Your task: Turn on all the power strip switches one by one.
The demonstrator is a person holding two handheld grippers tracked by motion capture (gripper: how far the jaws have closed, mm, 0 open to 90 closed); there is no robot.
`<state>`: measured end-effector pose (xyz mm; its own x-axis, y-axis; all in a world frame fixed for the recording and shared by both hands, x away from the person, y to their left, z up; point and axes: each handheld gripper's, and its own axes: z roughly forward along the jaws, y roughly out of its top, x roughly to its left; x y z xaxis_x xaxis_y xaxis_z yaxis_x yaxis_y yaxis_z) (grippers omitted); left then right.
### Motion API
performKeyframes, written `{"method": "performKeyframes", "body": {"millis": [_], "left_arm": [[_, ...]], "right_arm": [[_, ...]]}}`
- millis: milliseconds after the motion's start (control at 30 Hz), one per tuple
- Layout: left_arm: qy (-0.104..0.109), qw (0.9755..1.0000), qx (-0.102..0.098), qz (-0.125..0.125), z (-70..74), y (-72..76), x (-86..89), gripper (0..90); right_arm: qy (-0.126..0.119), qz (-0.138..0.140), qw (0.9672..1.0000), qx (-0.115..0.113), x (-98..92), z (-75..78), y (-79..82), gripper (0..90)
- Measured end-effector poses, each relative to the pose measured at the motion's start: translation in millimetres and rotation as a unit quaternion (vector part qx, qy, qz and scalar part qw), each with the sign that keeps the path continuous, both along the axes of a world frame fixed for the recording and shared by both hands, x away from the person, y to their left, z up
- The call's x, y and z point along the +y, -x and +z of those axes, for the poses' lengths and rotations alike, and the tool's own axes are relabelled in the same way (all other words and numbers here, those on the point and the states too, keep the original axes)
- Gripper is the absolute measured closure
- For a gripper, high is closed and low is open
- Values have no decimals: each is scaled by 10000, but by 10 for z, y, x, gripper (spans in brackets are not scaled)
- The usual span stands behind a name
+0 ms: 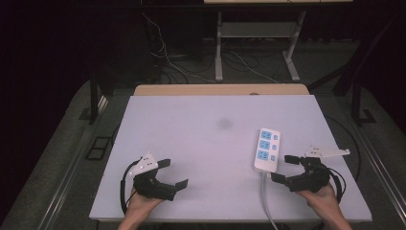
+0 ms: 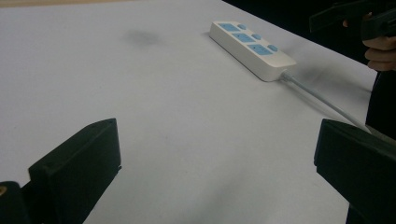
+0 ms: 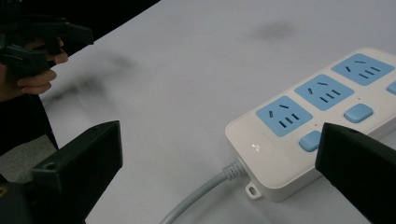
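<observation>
Little of the work looked done. The power strip [image 1: 267,149] lay flat on the white table [image 1: 201,143], toward its right side, untouched, with its grey cable [image 1: 266,201] running off the near edge. The right hand-held gripper [image 1: 285,168] hovered just beside the strip's cable end, jaws spread wide and nothing between them; in the right gripper view the strip [image 3: 322,116] sat ahead of those jaws, near but not gripped. The left hand-held gripper [image 1: 176,173] rested well apart at the near left of the table, jaws likewise released and empty. Judging from that, reaching was the step in hand, and taking hold and everything after was left.

The strip was a rounded oblong of smooth, glossy white plastic with three pale blue socket faces and small blue buttons beside them, plus a small mounting lug at the cable end. The cable had a ribbed strain relief. The table surface was matt, with a faint dark smudge [image 1: 224,123], possibly a stain or a shadow.
</observation>
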<state>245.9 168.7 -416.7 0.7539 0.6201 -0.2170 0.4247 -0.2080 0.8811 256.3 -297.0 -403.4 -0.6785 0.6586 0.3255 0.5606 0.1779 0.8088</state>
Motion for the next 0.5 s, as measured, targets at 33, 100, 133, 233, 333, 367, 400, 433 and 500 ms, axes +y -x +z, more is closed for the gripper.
{"method": "performKeyframes", "body": {"millis": [33,100,133,233,333,367,400,433,500], "left_arm": [[6,10000,-2,15,0,6,1,0],[1,10000,-1,23,0,11,6,0],[-2,10000,-1,22,-1,11,8,0],[-5,10000,0,37,0,11,13,0],[7,10000,3,44,1,7,17,0],[6,10000,1,48,-1,6,16,0],[6,10000,1,48,-1,6,16,0],[-9,10000,6,50,-2,6,14,0],[-8,10000,17,58,-2,9,14,0]], "right_arm": [[23,7,10000,-4,6,-1,-3,6],[48,36,10000,-5,20,-2,-7,6],[52,47,10000,-10,26,-3,-9,6],[67,42,10000,-17,33,-2,-5,6],[48,44,10000,-25,27,5,0,6],[42,44,10000,-22,26,8,0,6],[36,50,10000,-25,25,10,0,6],[32,47,10000,-32,26,12,2,6],[32,65,10000,-41,33,20,6,6]]}}
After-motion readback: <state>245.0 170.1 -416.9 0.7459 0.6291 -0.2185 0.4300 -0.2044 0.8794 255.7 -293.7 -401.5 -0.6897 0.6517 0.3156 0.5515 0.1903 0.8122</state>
